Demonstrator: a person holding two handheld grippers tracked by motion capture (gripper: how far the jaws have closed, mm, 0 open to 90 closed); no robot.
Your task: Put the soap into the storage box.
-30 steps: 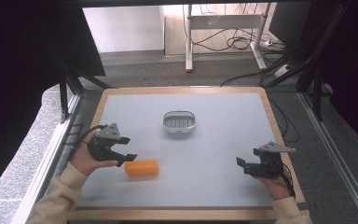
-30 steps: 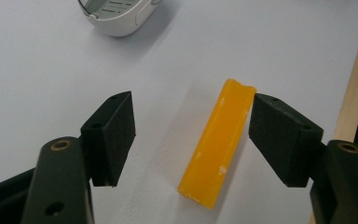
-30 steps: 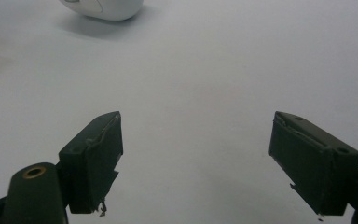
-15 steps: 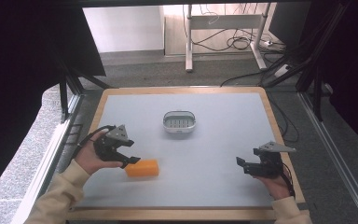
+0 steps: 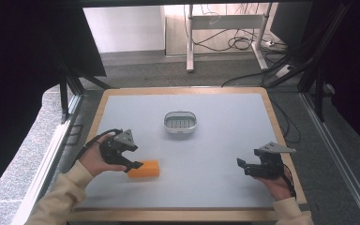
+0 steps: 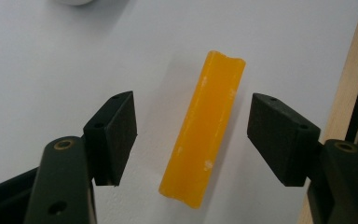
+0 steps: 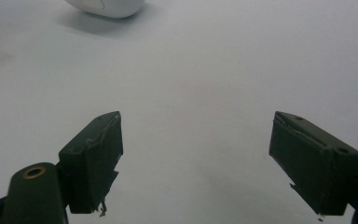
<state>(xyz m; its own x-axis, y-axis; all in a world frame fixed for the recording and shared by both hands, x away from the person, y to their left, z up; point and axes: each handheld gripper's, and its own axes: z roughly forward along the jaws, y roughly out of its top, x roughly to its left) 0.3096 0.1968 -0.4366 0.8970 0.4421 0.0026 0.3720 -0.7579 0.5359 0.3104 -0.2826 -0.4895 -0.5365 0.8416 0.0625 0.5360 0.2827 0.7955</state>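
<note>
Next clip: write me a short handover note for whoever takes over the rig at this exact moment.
Left gripper: open, its fingers on either side of the orange bar, not touching it.
Right gripper: open, holding nothing, low over the table near its right edge.
Orange bar: lies flat on the table, front left, short of the small white dish at mid-table. The dish looks empty.
Done: left gripper lined up on the bar.
Left: close on the bar and lift it; the dish seems the likely place for it, though that is a guess.
</note>
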